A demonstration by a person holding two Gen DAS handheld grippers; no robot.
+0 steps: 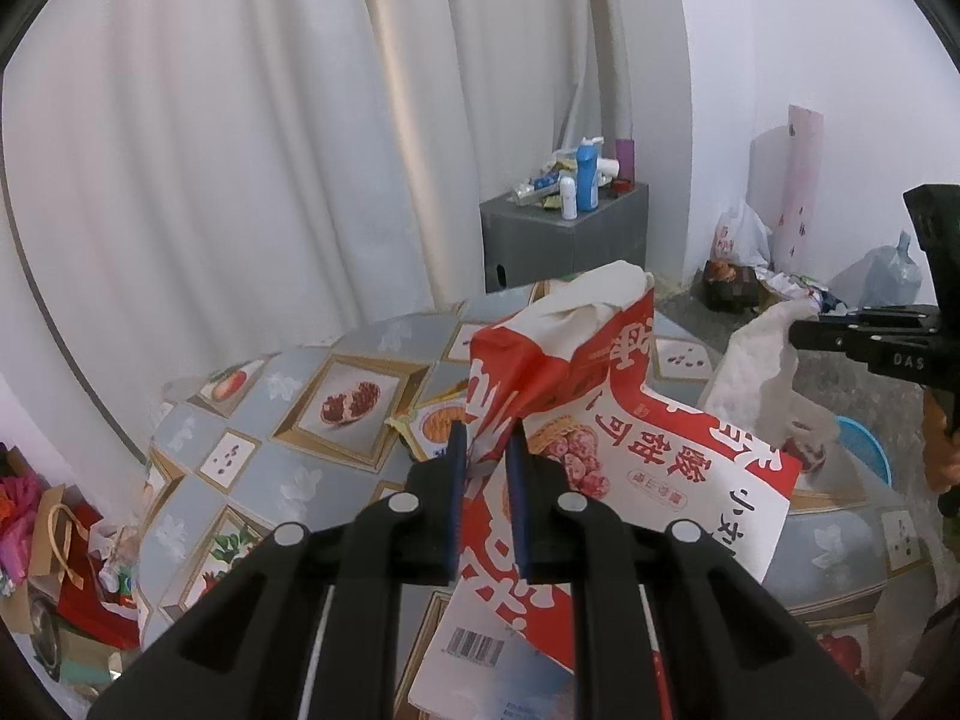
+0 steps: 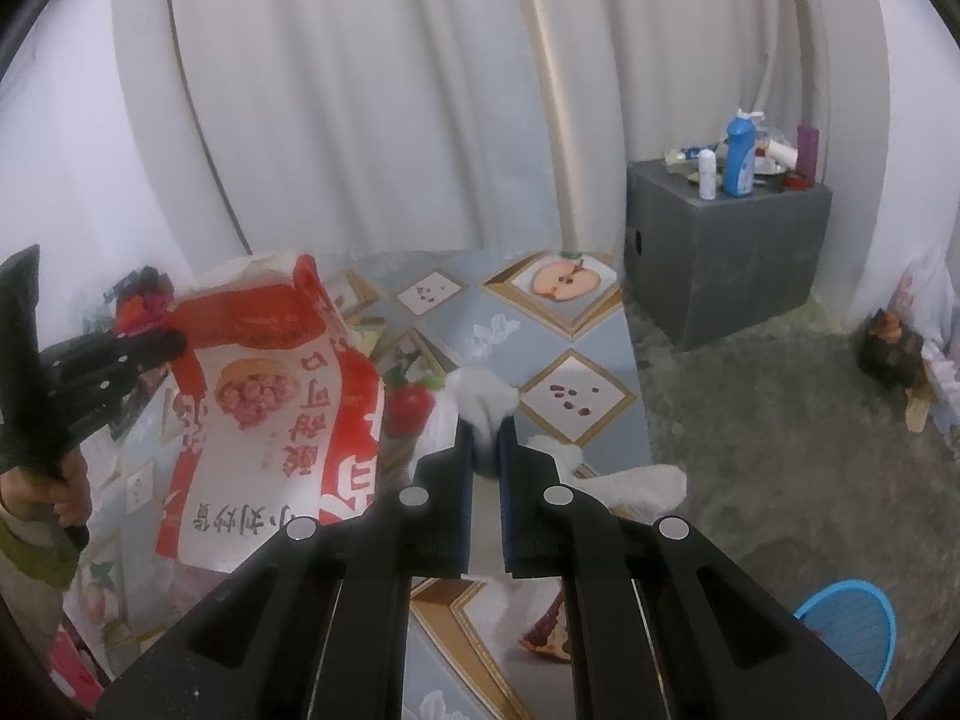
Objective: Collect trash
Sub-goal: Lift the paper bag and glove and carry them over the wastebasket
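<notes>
Left wrist: fingers [image 1: 456,468] pinch crumpled red-white snack bag [image 1: 600,438]; right fingers [image 2: 507,450] clamp white tissue [image 2: 483,399].

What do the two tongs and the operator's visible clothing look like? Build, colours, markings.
Both tongs are matte black plastic. The left tongs and right tongs each have two flat fingers lined with blue pads, driven by paired black link bars with round silver pivot pins. From the side, the right tongs' body shows white "DAS" lettering. A yellow-green sleeve cuff shows at the left hand.
</notes>
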